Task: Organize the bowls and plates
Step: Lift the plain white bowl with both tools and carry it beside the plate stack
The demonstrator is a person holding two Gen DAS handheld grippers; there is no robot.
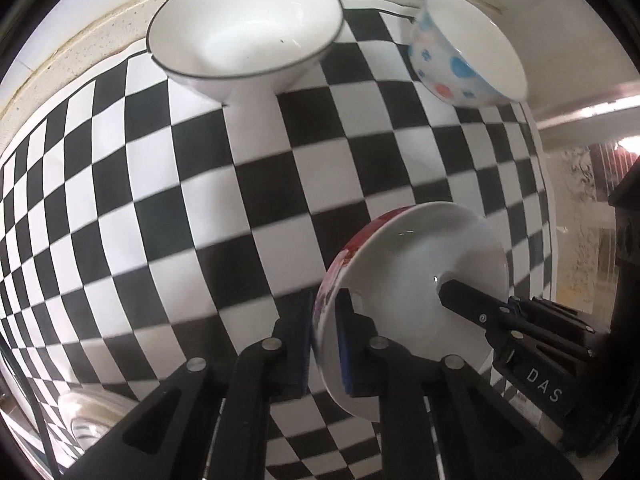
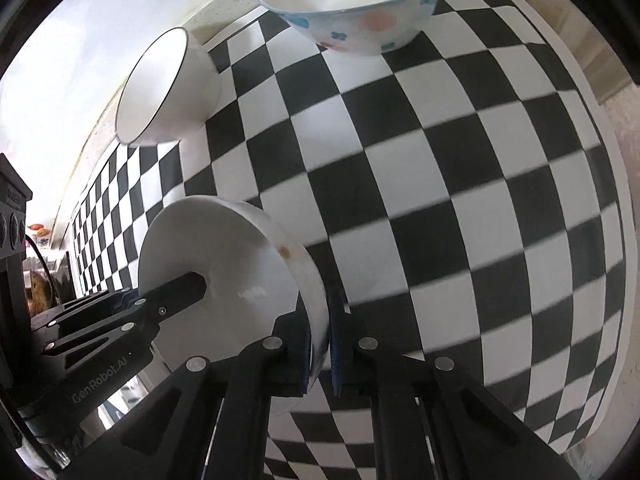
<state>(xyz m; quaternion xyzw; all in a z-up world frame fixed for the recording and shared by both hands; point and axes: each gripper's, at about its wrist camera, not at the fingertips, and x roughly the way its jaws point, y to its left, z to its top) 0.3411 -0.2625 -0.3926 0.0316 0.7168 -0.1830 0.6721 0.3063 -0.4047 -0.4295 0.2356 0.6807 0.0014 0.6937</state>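
Both grippers hold one white bowl with a red-patterned outside above the checkered cloth. My left gripper is shut on its left rim. My right gripper is shut on the opposite rim of the same bowl. Each gripper's fingers show inside the bowl in the other's view. A white bowl with a thin black rim stands at the far edge, also in the right wrist view. A white bowl with blue and pink dots stands at the far right, also in the right wrist view.
The black-and-white checkered cloth covers the counter up to a pale wall edge. A pale dish shows at the lower left of the left wrist view. The cloth's right edge borders a bare counter strip.
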